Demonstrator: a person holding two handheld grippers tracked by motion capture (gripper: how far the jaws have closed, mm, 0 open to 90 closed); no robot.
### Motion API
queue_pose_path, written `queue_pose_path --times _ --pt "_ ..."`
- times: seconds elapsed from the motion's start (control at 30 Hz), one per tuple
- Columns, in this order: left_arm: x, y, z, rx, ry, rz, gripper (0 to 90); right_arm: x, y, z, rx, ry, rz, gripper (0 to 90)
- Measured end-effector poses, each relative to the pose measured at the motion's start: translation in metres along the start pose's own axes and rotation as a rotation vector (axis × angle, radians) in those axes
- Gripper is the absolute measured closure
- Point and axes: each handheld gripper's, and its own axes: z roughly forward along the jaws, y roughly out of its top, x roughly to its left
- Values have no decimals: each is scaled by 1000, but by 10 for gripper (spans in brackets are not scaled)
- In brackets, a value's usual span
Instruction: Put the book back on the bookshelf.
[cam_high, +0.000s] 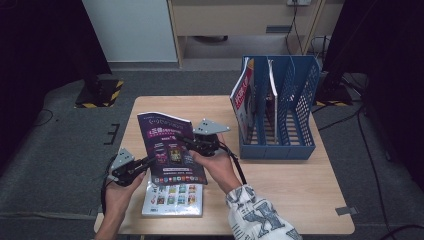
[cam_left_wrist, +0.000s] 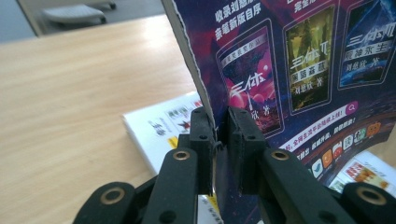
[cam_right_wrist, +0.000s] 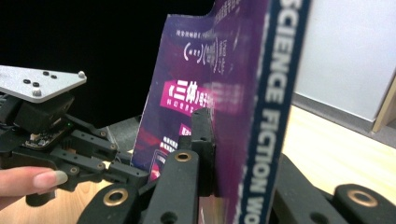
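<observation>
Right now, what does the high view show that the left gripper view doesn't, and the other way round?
High view alone: the blue file rack with magazines standing in it, and the right tool on the purple magazine's right edge. Left gripper view alone: the left tool with its jaws shut on that magazine's edge, and the cover print close up. Both: the purple magazine, the white magazine flat beneath it, the table.

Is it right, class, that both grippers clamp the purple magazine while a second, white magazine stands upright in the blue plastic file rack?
Not quite. The white magazine lies flat on the wooden table, near the person, as the high view shows. Both grippers, left and right, do clamp the purple magazine.
</observation>
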Motion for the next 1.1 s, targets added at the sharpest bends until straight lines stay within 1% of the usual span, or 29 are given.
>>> queue_pose_path --times 0.03,0.07,0.1,0.27,0.43,0.67,1.0,1.1 --pt "-1 2 -2 -5 18 15 805 0 0 -1 -4 0 -3 836" --pt "-2 3 -3 -11 29 29 805 1 1 -2 -8 7 -6 834" --pt "-2 3 -4 -15 35 34 806 1 2 -2 -9 8 -11 833" --pt "-2 3 -5 -26 33 47 806 2 5 -5 -1 17 -31 821" --pt "-5 4 -6 -40 40 70 808 1 10 -8 -17 29 -28 802" --pt "-4 5 -9 -67 37 72 823 0 15 -8 -17 37 -24 781" --pt "-3 4 -10 -71 30 71 826 0 19 -5 -19 56 -15 765" --pt "-3 4 -10 -73 31 73 826 0 21 -5 -19 64 -20 762"
